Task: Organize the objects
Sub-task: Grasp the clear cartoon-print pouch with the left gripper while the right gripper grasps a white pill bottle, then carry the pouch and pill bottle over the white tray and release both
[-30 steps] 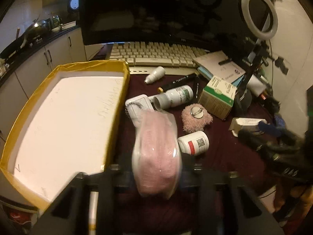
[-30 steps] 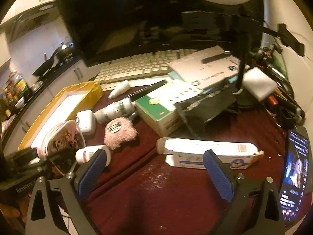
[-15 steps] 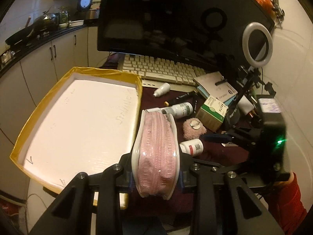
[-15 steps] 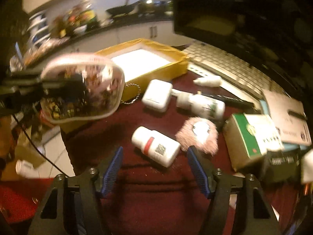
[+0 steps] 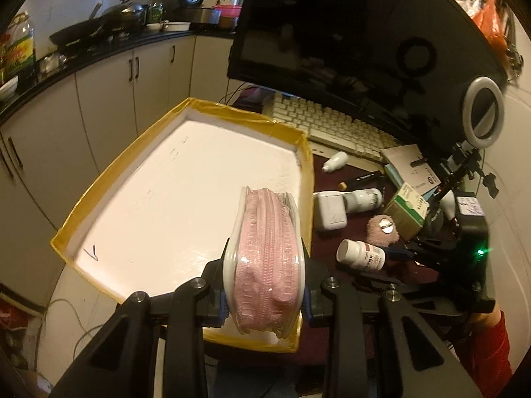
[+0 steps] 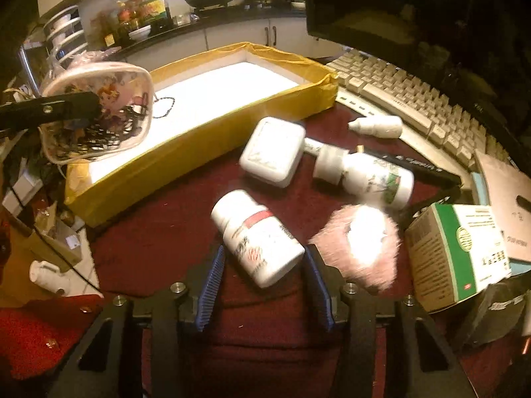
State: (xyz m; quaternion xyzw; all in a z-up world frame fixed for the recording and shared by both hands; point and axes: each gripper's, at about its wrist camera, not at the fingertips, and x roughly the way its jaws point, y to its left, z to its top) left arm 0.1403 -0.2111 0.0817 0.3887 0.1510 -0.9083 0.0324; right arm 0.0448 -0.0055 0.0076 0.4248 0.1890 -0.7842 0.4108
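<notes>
**Inspector:** What is held nearest the cameras?

**Recorder:** A pink zip pouch (image 5: 265,258) is clamped in the left tool (image 5: 265,298), zipper edge up, and is carried above the near right corner of the yellow-edged tray (image 5: 186,106). It is not seen to be resting on the tray floor. The right tool (image 6: 264,285) is open; a white pill bottle (image 6: 257,235) lies on its side between its blue pads (image 6: 210,282), and no contact can be confirmed.

**Inspector:** What is noted further out?

**Recorder:** On the dark red counter (image 6: 166,219), just beyond the bottle, a pink fluffy item (image 6: 358,245), a white square case (image 6: 272,151) and a larger white bottle (image 6: 368,175) are recorded. A green and white box (image 6: 461,248) stands to the right. Further back, a small dropper bottle (image 6: 375,126) and a black pen (image 6: 421,167) lie before the keyboard (image 6: 415,99).

**Inspector:** How far is the task judged to have advanced?

**Recorder:** It is judged early. The tray floor is seen bare, so nothing is yet put away. The pouch is judged about to be set down first; every other item is left on the counter.
</notes>
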